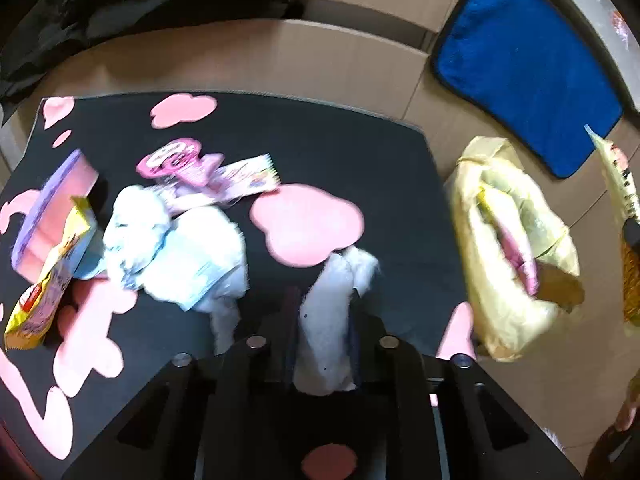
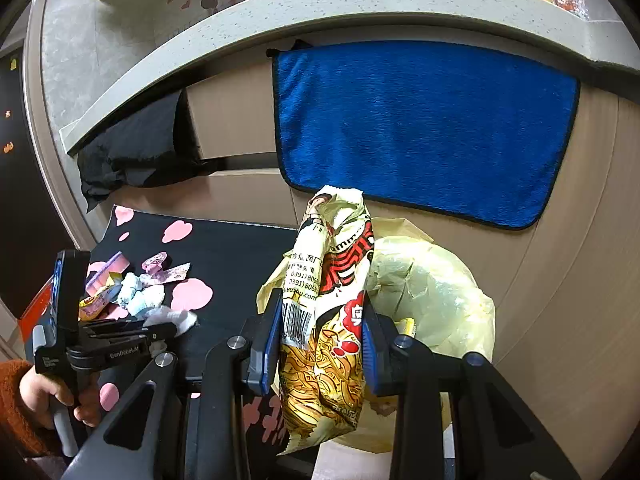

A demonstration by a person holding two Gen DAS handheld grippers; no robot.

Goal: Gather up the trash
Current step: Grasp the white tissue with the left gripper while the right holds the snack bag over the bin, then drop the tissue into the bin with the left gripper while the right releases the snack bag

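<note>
My left gripper [image 1: 324, 308] is shut on a crumpled white tissue [image 1: 332, 292], just above the black mat with pink clouds [image 1: 320, 140]. More crumpled tissues [image 1: 176, 248], a pink wrapper [image 1: 208, 176] and a yellow snack packet [image 1: 48, 280] lie on the mat to its left. My right gripper [image 2: 320, 304] is shut on an upright noodle wrapper [image 2: 320, 340], held in front of an open pale yellow plastic bag [image 2: 432, 292]. The bag [image 1: 500, 240] sits just past the mat's right edge, with some trash inside.
A purple and pink box [image 1: 52, 208] stands at the mat's left edge. A blue towel [image 2: 420, 128] hangs on the wooden cabinet front behind the bag, and a black cloth [image 2: 136, 148] hangs further left. A hand in an orange sleeve [image 2: 24, 396] holds the left gripper.
</note>
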